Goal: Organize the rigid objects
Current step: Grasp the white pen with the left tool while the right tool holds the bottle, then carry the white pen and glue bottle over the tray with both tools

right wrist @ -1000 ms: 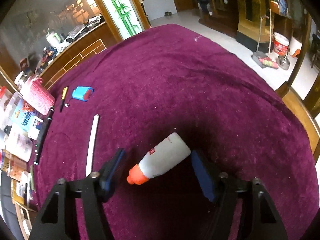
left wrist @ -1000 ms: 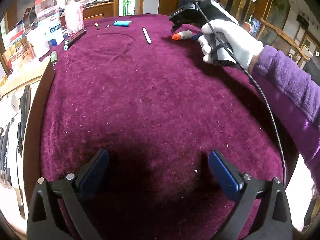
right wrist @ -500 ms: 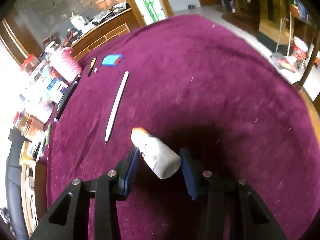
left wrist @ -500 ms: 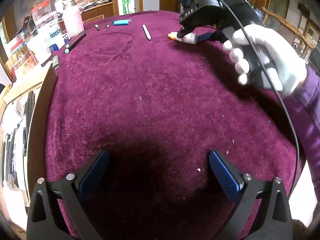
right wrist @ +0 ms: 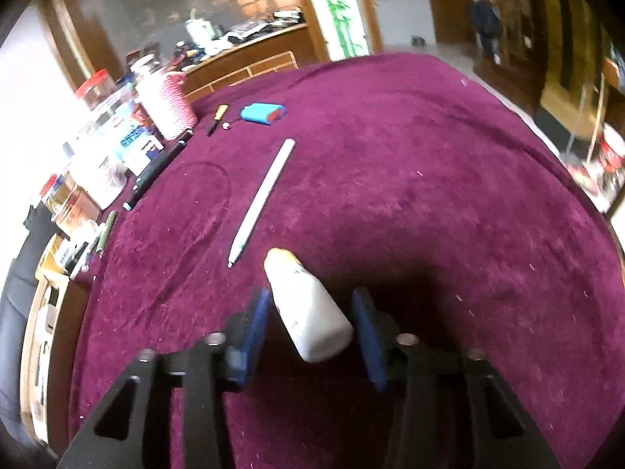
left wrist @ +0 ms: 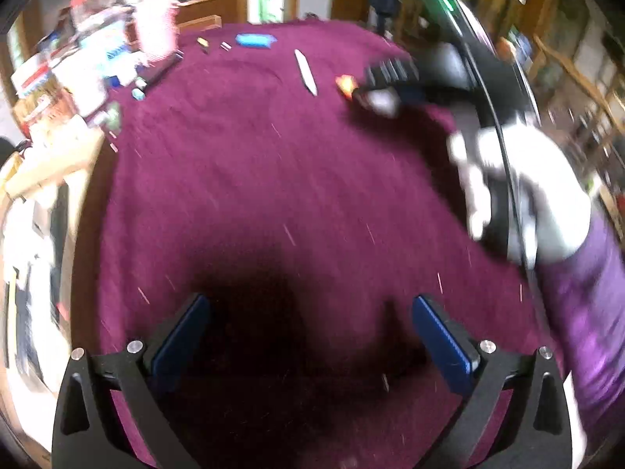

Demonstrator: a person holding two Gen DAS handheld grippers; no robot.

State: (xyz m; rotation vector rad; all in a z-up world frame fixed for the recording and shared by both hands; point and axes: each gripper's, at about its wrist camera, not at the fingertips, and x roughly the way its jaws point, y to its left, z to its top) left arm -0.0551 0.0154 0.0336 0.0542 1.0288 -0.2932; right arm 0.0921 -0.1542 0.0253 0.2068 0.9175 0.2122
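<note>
Two grippers work over a wide table draped in a magenta cloth (right wrist: pixel 429 179), whose far and right-hand edges fall away to the floor while jars and boxes (right wrist: pixel 105 156) crowd its left border. The right gripper (right wrist: pixel 310 318) straddles a white bottle (right wrist: pixel 312 312) lying on the cloth, cap pointing away; its jaws are opening, a gap showing beside each pad, so the step in hand appears to be releasing the bottle beside the white pen (right wrist: pixel 261 199). The next move likely calls for a clean withdrawal without nudging either. The left gripper (left wrist: pixel 308 348) hovers wide and empty over bare cloth, where open room is ample. A blue case (right wrist: pixel 262 112) lies farther off.
</note>
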